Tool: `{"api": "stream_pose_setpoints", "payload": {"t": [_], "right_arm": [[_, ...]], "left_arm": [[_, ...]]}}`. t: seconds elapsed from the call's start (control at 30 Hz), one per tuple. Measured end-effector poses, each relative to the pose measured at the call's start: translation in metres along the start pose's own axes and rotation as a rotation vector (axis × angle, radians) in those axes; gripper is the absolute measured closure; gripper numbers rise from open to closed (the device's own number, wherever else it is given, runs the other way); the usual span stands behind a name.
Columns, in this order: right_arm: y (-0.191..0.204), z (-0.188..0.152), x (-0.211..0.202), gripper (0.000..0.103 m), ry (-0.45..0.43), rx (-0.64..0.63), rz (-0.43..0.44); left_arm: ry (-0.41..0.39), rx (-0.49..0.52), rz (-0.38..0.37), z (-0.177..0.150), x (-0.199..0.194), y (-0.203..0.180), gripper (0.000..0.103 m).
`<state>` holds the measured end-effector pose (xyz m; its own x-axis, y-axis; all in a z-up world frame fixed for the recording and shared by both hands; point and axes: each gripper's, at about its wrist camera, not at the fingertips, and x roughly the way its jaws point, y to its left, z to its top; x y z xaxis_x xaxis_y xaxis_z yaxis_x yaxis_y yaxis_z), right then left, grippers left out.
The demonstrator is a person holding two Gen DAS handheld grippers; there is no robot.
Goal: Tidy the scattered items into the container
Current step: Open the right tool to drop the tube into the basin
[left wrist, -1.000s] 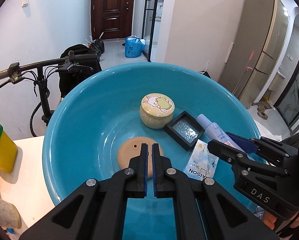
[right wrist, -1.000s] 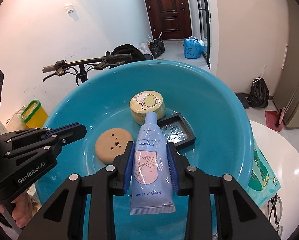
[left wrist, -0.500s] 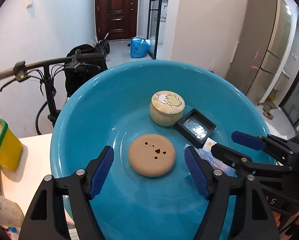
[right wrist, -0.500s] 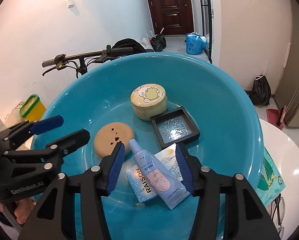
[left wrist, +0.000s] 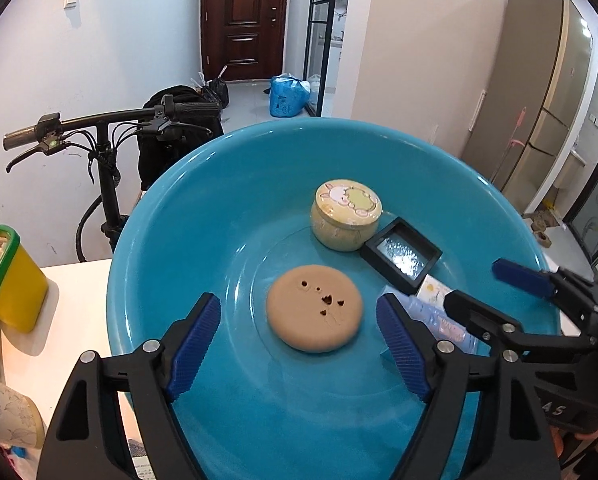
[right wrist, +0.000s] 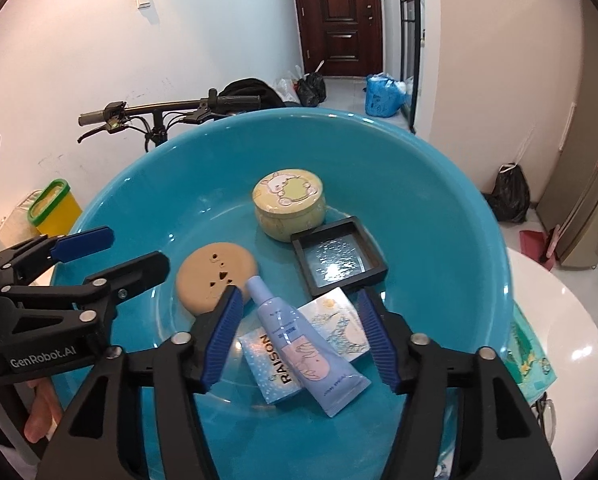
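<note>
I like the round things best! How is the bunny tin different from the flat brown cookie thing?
The bunny tin stands tall; the brown disc lies flat and low. The tin is pale yellow with a cartoon picture on its lid; the disc is plain tan with small holes. Both are round and sit in the blue basin.

Teal basin (right wrist: 439, 184), tan round disc (right wrist: 215, 276) with small cut-out holes, pale yellow tin (right wrist: 289, 208) with cartoon rabbit lid, black-framed square tray (right wrist: 337, 260), light blue tube (right wrist: 303, 348), starry blue packet (right wrist: 273, 372) lettered RAISON, yellow tub (left wrist: 9, 280) with green rim, white table (right wrist: 559, 320)
</note>
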<state>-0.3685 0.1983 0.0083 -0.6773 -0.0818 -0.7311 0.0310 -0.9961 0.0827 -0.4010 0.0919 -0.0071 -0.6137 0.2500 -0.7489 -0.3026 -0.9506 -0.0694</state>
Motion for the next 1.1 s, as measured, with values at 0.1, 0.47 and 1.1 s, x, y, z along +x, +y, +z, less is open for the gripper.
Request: {"api": "stream_pose_setpoints", "payload": {"t": [0.1,0.47,1.1], "right_arm": [[0.000,-0.002,-0.001,0.031,-0.015,-0.017,0.000],[0.004,-0.008,-0.004,0.031,-0.085,-0.027,-0.023],[0.005,-0.008,-0.012,0.031,-0.110,-0.005,-0.007]], "left_arm": [[-0.007,0.032,0.024,-0.005,0.000,-0.004,0.021],[-0.157,0.116,0.187,-0.014,-0.017,-0.017,0.021],[-0.180,0.059,0.250,-0.017,-0.031,-0.015,0.021]]}}
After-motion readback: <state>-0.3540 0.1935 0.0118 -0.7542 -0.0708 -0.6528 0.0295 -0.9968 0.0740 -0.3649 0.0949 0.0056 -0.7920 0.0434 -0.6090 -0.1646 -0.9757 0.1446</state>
